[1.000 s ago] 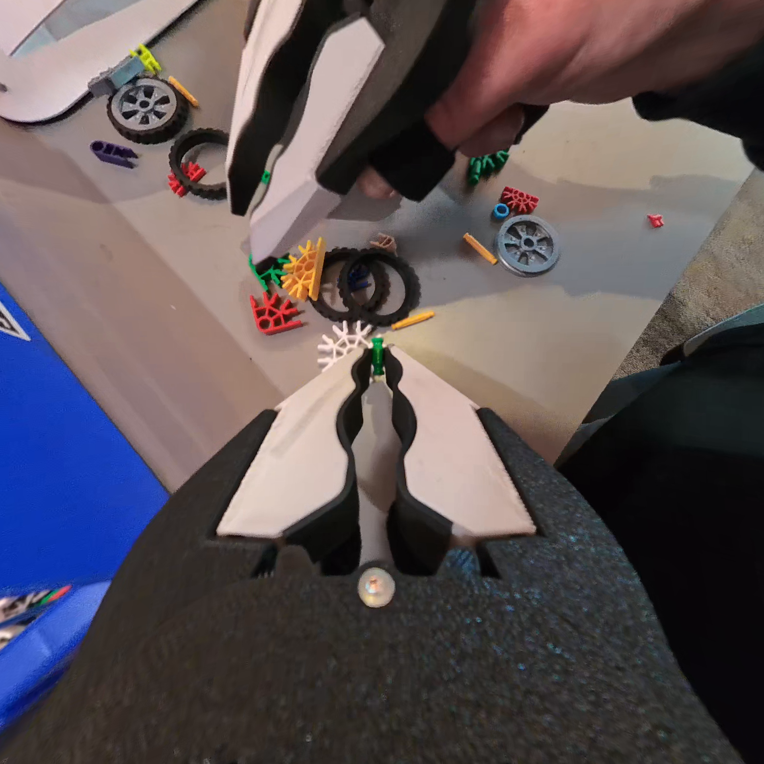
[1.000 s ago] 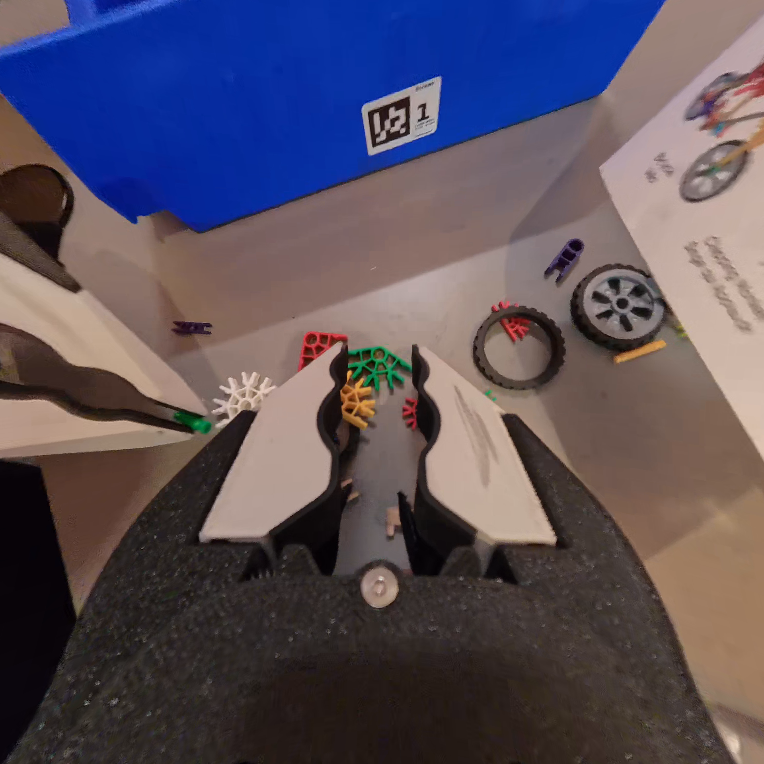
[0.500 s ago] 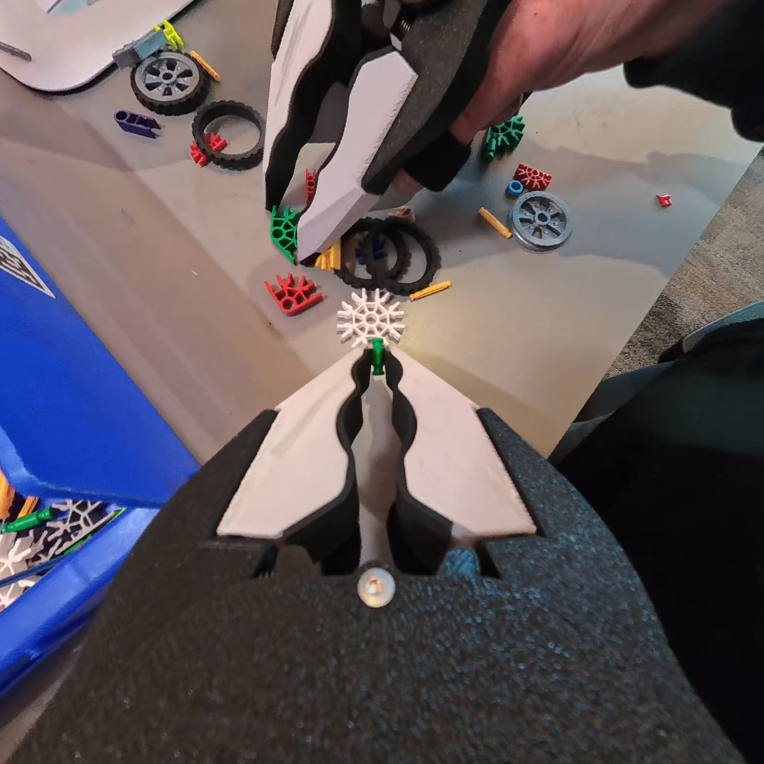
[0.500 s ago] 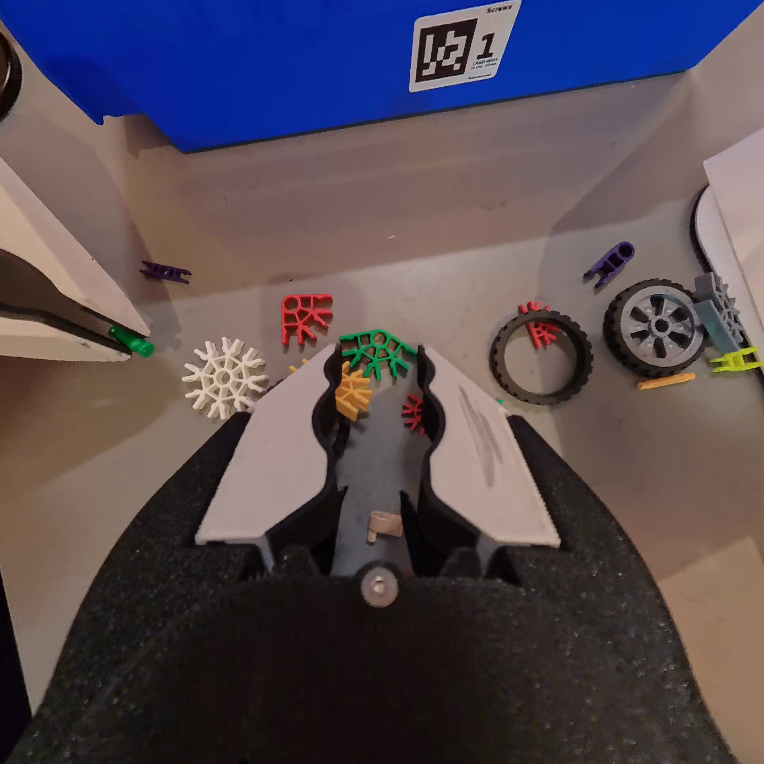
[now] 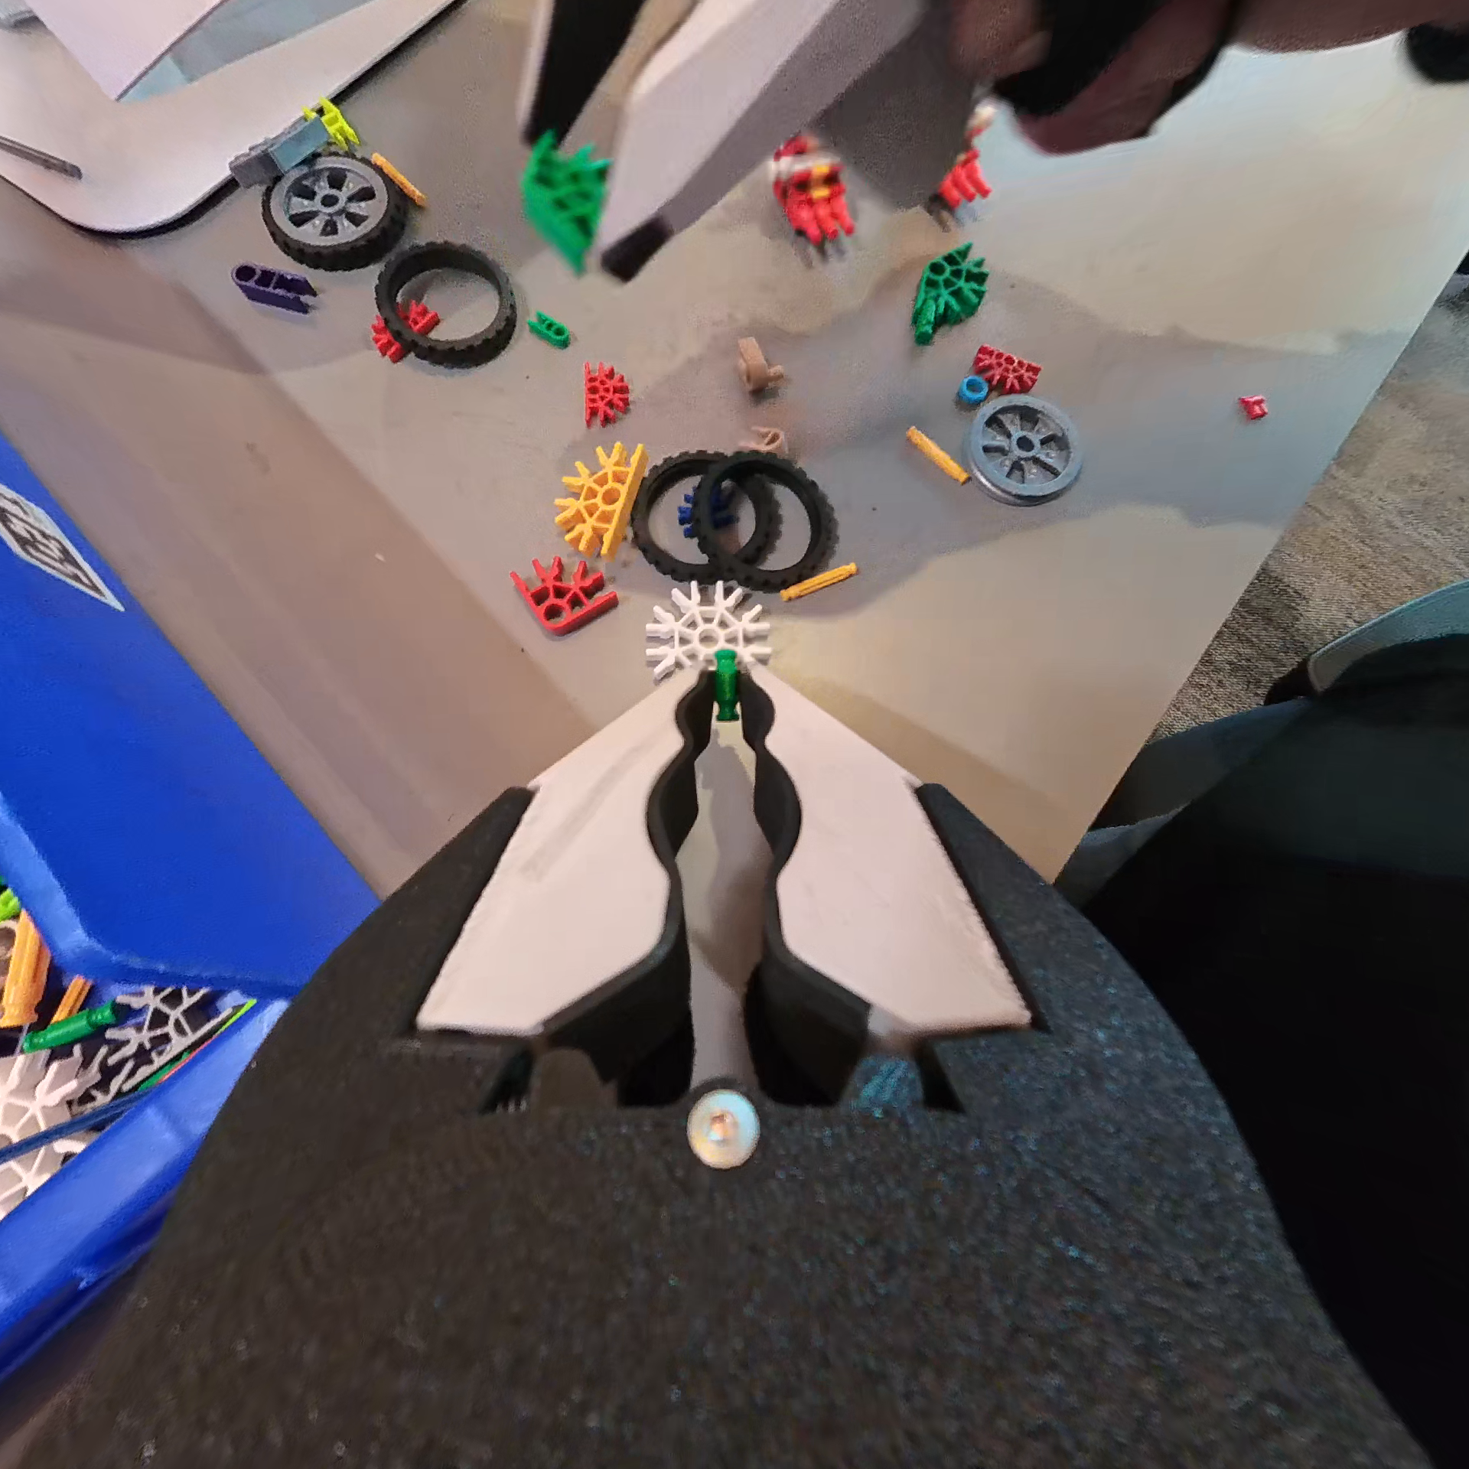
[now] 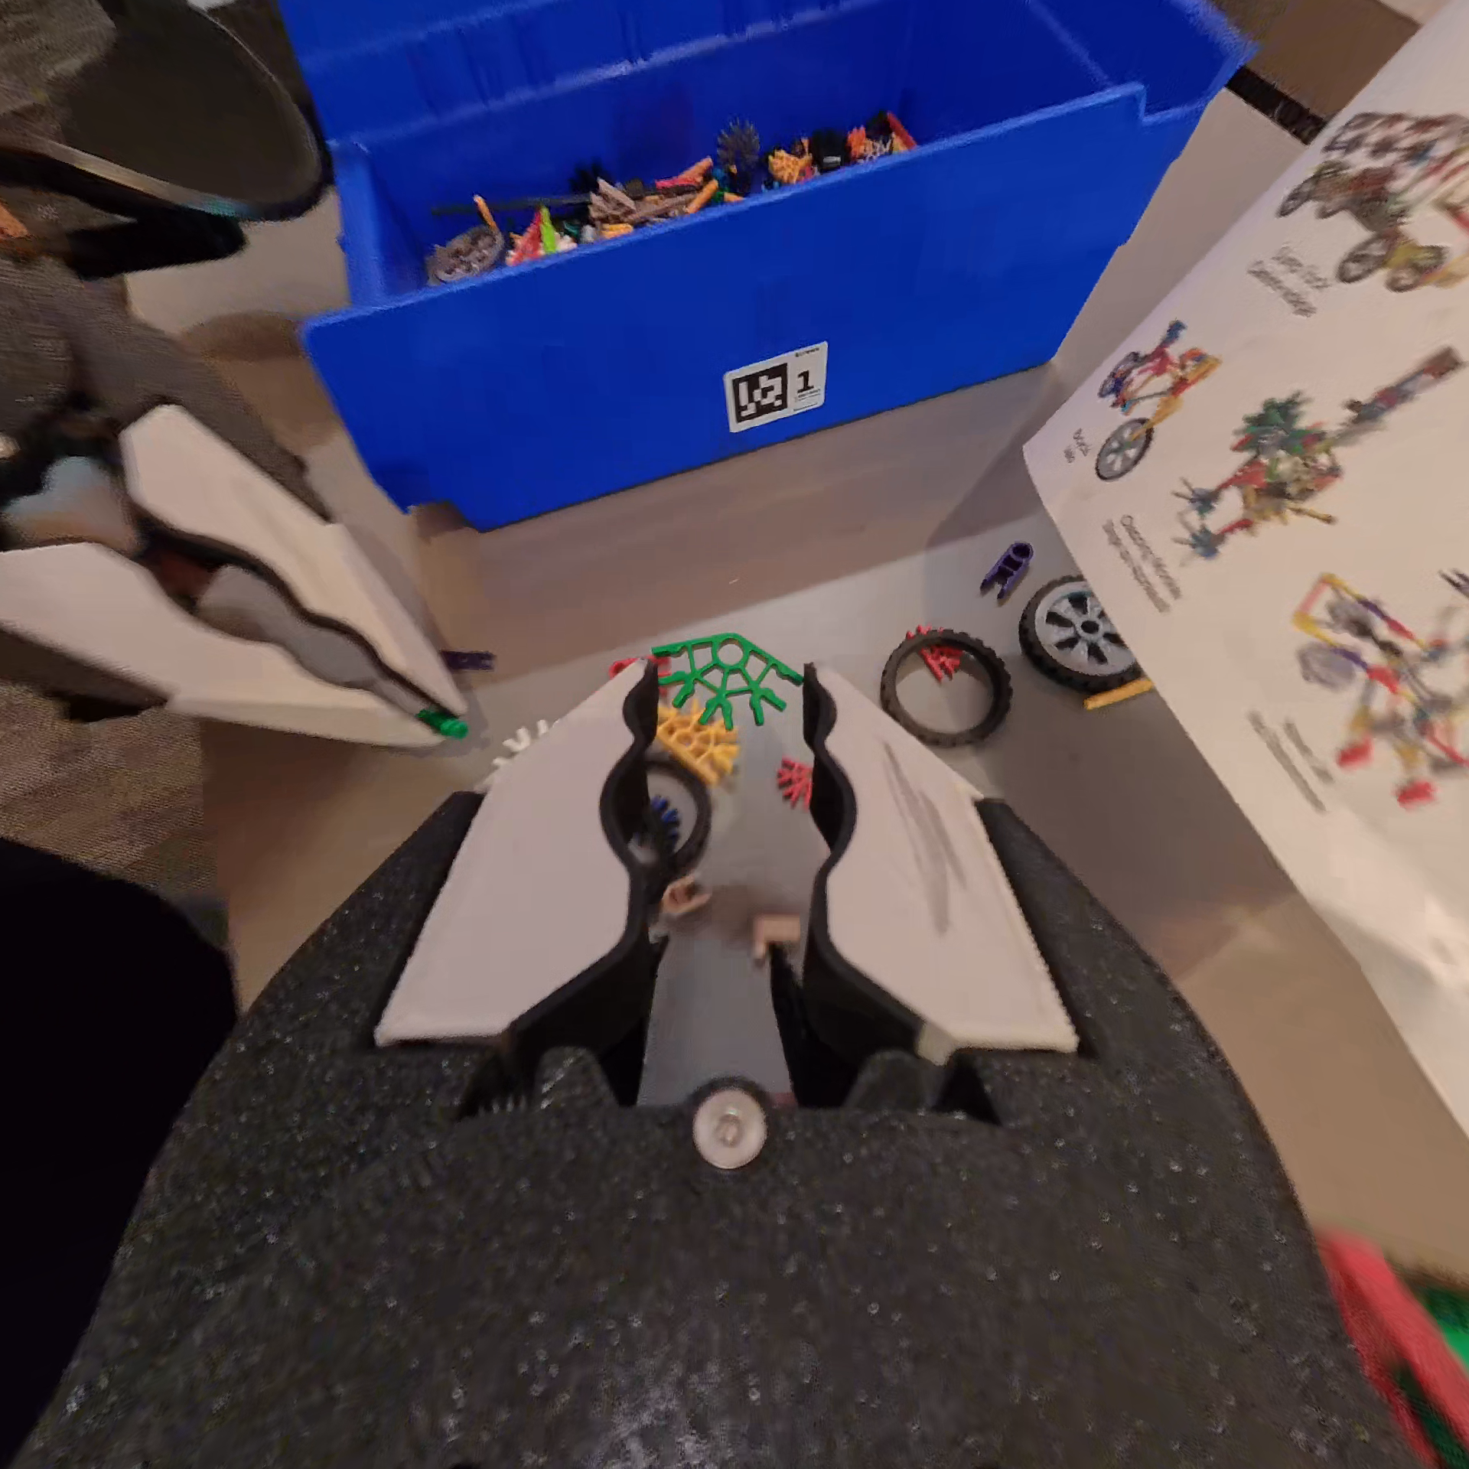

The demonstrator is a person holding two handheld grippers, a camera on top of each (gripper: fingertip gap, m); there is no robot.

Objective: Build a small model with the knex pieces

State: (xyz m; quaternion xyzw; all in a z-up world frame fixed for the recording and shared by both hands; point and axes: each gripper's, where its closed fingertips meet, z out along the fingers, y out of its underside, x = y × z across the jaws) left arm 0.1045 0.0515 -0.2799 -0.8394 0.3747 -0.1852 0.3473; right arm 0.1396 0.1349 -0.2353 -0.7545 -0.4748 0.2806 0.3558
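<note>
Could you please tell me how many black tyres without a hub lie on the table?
3. One tyre lies beside the hubbed wheel; two tyres overlap beside the yellow connector. Others may be hidden.

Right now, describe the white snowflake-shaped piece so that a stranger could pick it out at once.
Start at the blue bin on the left of the table, then look right to the two overlapping black tyres. Just in front of them lies the white snowflake-shaped piece, directly ahead of the left hand-held gripper, which pinches a small green rod. It is the only white, full-circle connector loose on the table.
</note>
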